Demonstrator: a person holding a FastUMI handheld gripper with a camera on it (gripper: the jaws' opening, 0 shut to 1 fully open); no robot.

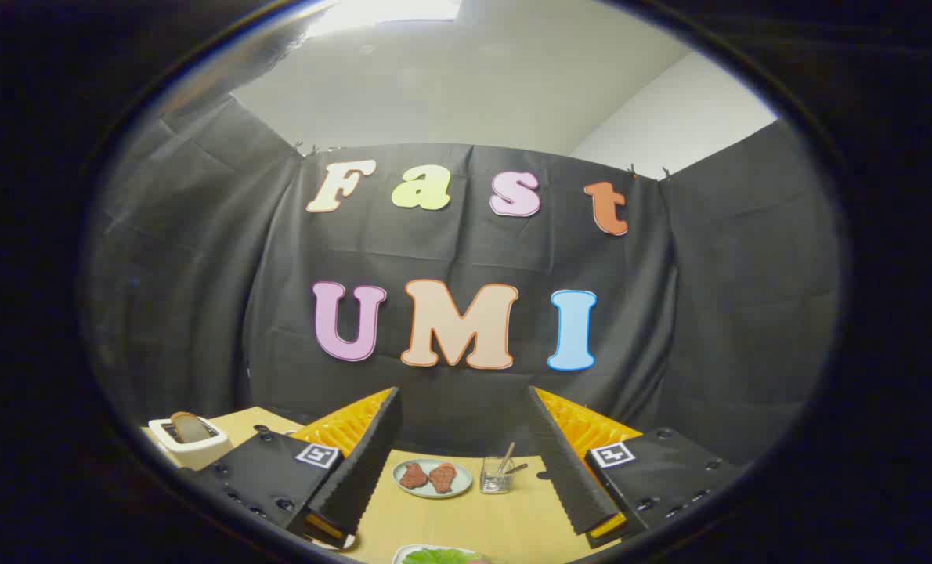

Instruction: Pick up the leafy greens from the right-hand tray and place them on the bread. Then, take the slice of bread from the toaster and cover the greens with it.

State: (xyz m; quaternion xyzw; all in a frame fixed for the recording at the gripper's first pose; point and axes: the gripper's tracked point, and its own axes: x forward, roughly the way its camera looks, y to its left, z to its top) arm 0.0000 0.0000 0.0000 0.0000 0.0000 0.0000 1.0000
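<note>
Pale wood worktop (513, 525) lies under the jaws, which stand spread and empty. Just below them sit the leafy greens (437, 556) on a plate; likely soft and light, best pinched at a bunched edge. Beyond lie a meat plate (432, 477) and glass (497, 475); the toaster (190, 440) holds bread (188, 425).

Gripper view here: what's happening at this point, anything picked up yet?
Nothing is held. The handheld gripper hangs open above the light wooden table. Beyond its fingers sit a pale round plate with two reddish-brown meat pieces and a small clear glass container. The green leafy greens lie below, and the white toaster holding a bread slice stands off left.
</note>
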